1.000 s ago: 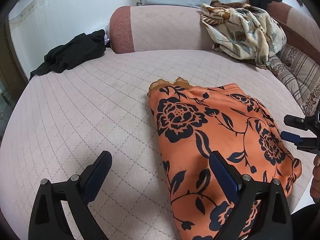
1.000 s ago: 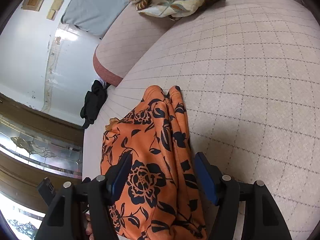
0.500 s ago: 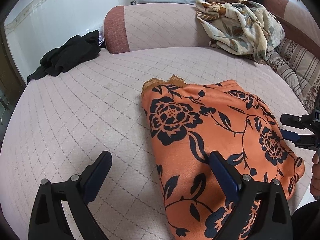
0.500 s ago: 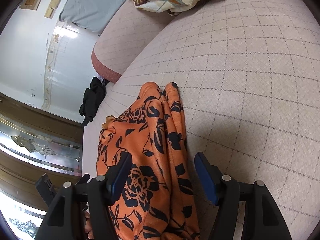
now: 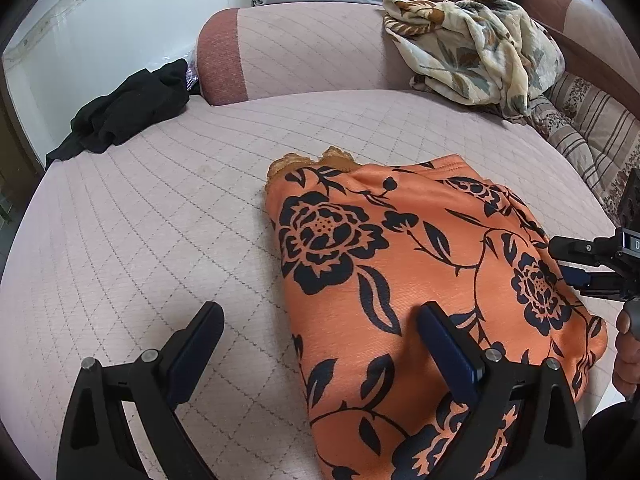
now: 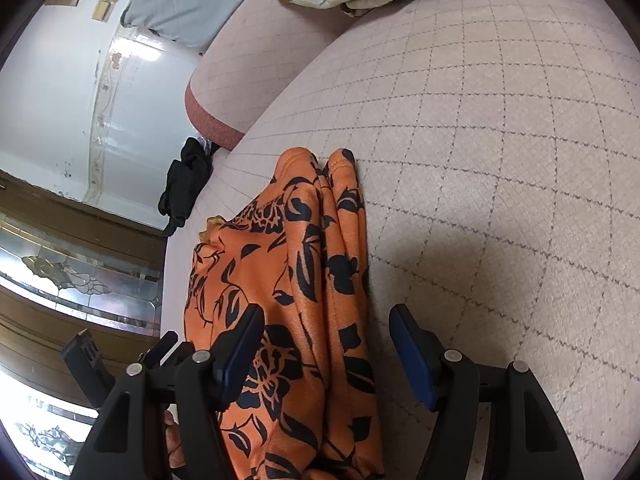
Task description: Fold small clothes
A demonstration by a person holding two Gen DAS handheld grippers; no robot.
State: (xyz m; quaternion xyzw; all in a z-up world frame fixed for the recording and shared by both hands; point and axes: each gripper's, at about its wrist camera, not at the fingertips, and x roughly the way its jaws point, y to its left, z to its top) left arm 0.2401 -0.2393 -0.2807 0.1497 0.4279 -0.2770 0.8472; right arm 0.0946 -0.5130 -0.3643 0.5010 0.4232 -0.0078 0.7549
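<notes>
Orange satin-like garment with black rose print point(image 5: 400, 264), already doubled into a thick, roughly rectangular bundle, lying on the pale pink quilted sofa seat point(image 5: 140, 240) with its long axis running near-to-far. Lace-like tan trim point(image 5: 308, 160) peeking out at the far left corner; stacked folded edges showing along the right side in the right wrist view point(image 6: 336, 216).

Left gripper point(image 5: 320, 352) parted wide, holding nothing — its right finger point(image 5: 444, 344) over the near part of the cloth, its left finger point(image 5: 196, 344) over bare cushion, so the bundle's left edge sits between them. Right gripper point(image 6: 326, 352) likewise spread and empty, straddling the bundle's right edge; seen from the left wrist view at the far right side of the cloth point(image 5: 576, 264). Both tools about equally near, one per long edge; contact with the fabric not certain.

Smooth, slippery-looking sheen on the fabric — likely to slide and spring open, so probably needs a pinch through all layers. Well apart on the far side: crumpled black clothing point(image 5: 124, 112) to the left, a rumpled cream floral blanket point(image 5: 476, 44) to the right.
</notes>
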